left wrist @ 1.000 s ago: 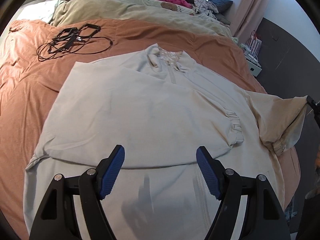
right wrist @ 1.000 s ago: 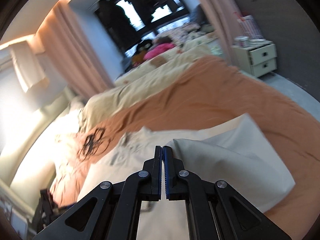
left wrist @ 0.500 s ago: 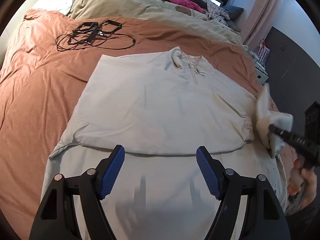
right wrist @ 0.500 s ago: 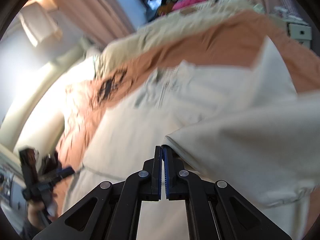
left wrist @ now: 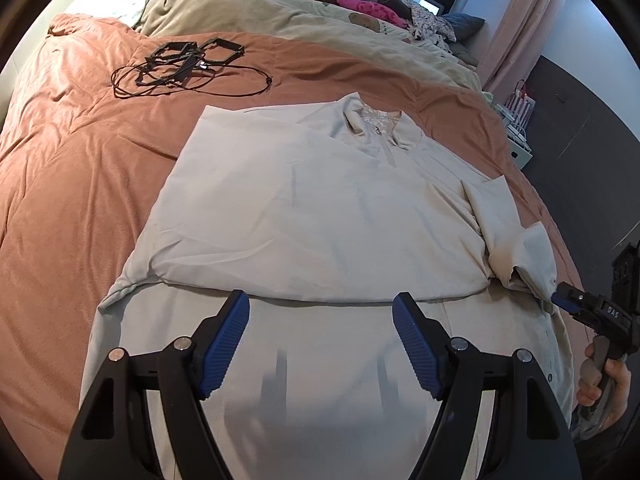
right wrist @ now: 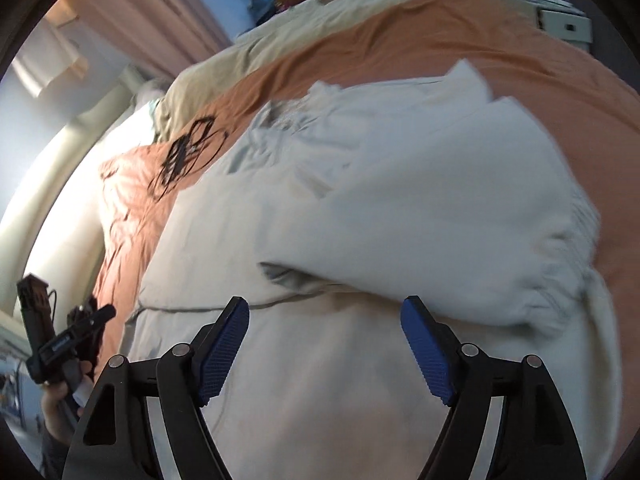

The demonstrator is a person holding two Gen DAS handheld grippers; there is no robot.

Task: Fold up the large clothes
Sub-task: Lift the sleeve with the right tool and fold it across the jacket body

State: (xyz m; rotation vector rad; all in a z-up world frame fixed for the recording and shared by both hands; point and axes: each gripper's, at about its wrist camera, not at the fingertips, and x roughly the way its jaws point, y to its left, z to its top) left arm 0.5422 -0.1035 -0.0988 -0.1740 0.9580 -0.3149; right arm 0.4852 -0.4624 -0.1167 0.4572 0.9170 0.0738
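A large pale grey-beige shirt (left wrist: 320, 208) lies spread on the orange bedcover (left wrist: 72, 168), collar at the far end, its left side folded over the body. Its right sleeve (left wrist: 516, 248) lies folded in on the right edge. My left gripper (left wrist: 321, 336) is open and empty, hovering over the shirt's lower part. My right gripper (right wrist: 325, 342) is open and empty just above the shirt (right wrist: 400, 208), with the dropped sleeve (right wrist: 560, 272) in front of it; it also shows at the right edge of the left wrist view (left wrist: 580, 308).
A tangle of black cable and frames (left wrist: 180, 64) lies on the bedcover beyond the shirt. A beige duvet (left wrist: 280, 16) and pillows with toys (left wrist: 360, 0) lie at the far end. A white bedside cabinet (left wrist: 516, 140) stands to the right.
My right gripper carried the right sleeve inward over the shirt, then opened and let it go. The sleeve now lies on the shirt's right edge. My left gripper stayed open.
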